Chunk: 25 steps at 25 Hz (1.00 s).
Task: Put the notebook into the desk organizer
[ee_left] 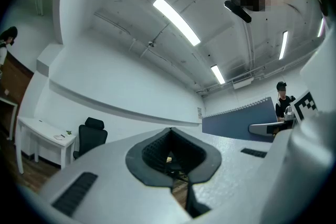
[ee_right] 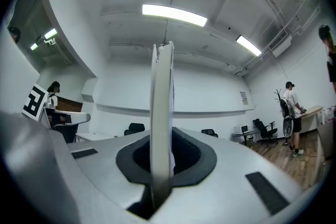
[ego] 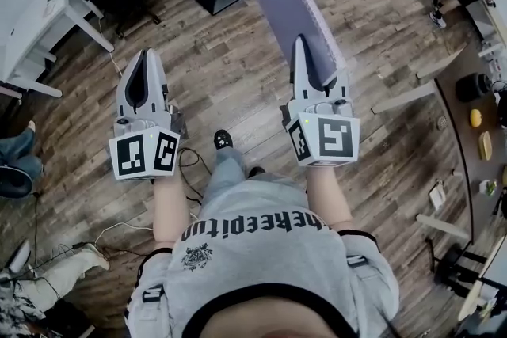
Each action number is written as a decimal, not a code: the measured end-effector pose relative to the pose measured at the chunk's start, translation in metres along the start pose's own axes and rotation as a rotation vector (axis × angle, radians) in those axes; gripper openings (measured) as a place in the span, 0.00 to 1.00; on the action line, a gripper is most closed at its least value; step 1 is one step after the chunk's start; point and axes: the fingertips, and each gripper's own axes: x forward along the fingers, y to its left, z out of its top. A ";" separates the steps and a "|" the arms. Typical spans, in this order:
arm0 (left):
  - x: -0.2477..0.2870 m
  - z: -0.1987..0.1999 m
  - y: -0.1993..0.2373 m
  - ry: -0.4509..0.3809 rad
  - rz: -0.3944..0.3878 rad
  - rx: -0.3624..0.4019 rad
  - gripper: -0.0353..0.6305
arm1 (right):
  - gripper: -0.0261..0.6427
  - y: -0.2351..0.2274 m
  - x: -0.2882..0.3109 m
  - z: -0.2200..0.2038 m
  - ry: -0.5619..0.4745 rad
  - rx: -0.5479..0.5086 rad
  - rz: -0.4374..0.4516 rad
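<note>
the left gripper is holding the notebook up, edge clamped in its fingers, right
No, it is the right gripper that holds the notebook up, edge clamped in its fingers, as the right gripper view shows. The left gripper is shut on nothing.
</note>
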 end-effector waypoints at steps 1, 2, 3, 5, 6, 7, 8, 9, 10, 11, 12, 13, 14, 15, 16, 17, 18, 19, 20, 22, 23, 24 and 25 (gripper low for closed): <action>0.001 0.000 0.001 -0.001 -0.001 0.001 0.06 | 0.08 0.000 0.002 -0.001 -0.002 0.006 -0.002; 0.003 -0.001 0.003 -0.004 -0.001 0.003 0.06 | 0.08 0.000 0.005 -0.001 -0.004 0.009 -0.002; 0.006 -0.001 0.005 -0.007 -0.002 0.004 0.06 | 0.08 0.001 0.008 -0.002 -0.007 0.008 0.000; 0.012 0.000 0.011 -0.016 -0.003 0.008 0.06 | 0.08 0.003 0.017 -0.002 -0.012 0.006 0.009; 0.017 0.000 0.014 -0.019 -0.005 0.010 0.06 | 0.08 0.003 0.022 -0.003 -0.016 0.007 0.014; 0.021 0.000 0.017 -0.022 -0.006 0.014 0.06 | 0.08 0.004 0.027 -0.003 -0.017 0.008 0.016; 0.027 0.001 0.020 -0.023 -0.009 0.018 0.06 | 0.08 0.005 0.033 -0.004 -0.017 0.008 0.016; 0.032 0.001 0.024 -0.025 -0.012 0.022 0.06 | 0.08 0.006 0.039 -0.006 -0.014 0.007 0.015; 0.038 0.001 0.029 -0.026 -0.015 0.025 0.06 | 0.08 0.007 0.047 -0.008 -0.009 0.006 0.013; 0.045 0.001 0.034 -0.026 -0.017 0.027 0.06 | 0.08 0.008 0.055 -0.010 -0.003 0.004 0.011; 0.052 0.000 0.040 -0.025 -0.018 0.030 0.06 | 0.08 0.010 0.064 -0.013 0.003 0.001 0.010; 0.059 -0.001 0.046 -0.024 -0.018 0.035 0.06 | 0.08 0.011 0.074 -0.015 0.007 -0.001 0.009; 0.067 -0.002 0.052 -0.023 -0.016 0.042 0.06 | 0.08 0.013 0.083 -0.017 0.007 0.000 0.009; 0.075 -0.002 0.059 -0.024 -0.014 0.050 0.06 | 0.09 0.014 0.093 -0.018 0.005 0.001 0.009; 0.083 -0.003 0.065 -0.026 -0.014 0.057 0.06 | 0.08 0.015 0.102 -0.019 0.000 0.003 0.010; 0.091 -0.003 0.071 -0.028 -0.017 0.060 0.06 | 0.09 0.017 0.112 -0.020 -0.004 0.003 0.010; 0.099 -0.004 0.077 -0.031 -0.022 0.061 0.06 | 0.09 0.019 0.121 -0.021 -0.006 0.003 0.006; 0.107 -0.004 0.084 -0.034 -0.028 0.061 0.06 | 0.09 0.021 0.131 -0.022 -0.005 0.002 0.000; 0.115 -0.005 0.090 -0.037 -0.035 0.061 0.06 | 0.09 0.022 0.140 -0.023 -0.005 0.002 -0.007; 0.129 -0.006 0.102 -0.042 -0.048 0.068 0.06 | 0.08 0.026 0.157 -0.026 -0.005 0.002 -0.018; 0.136 -0.006 0.109 -0.045 -0.055 0.071 0.06 | 0.09 0.028 0.166 -0.028 -0.006 0.003 -0.023; 0.143 -0.006 0.115 -0.049 -0.062 0.072 0.06 | 0.09 0.030 0.174 -0.029 -0.009 0.003 -0.028; 0.150 -0.006 0.121 -0.054 -0.069 0.070 0.06 | 0.09 0.032 0.182 -0.030 -0.013 0.004 -0.033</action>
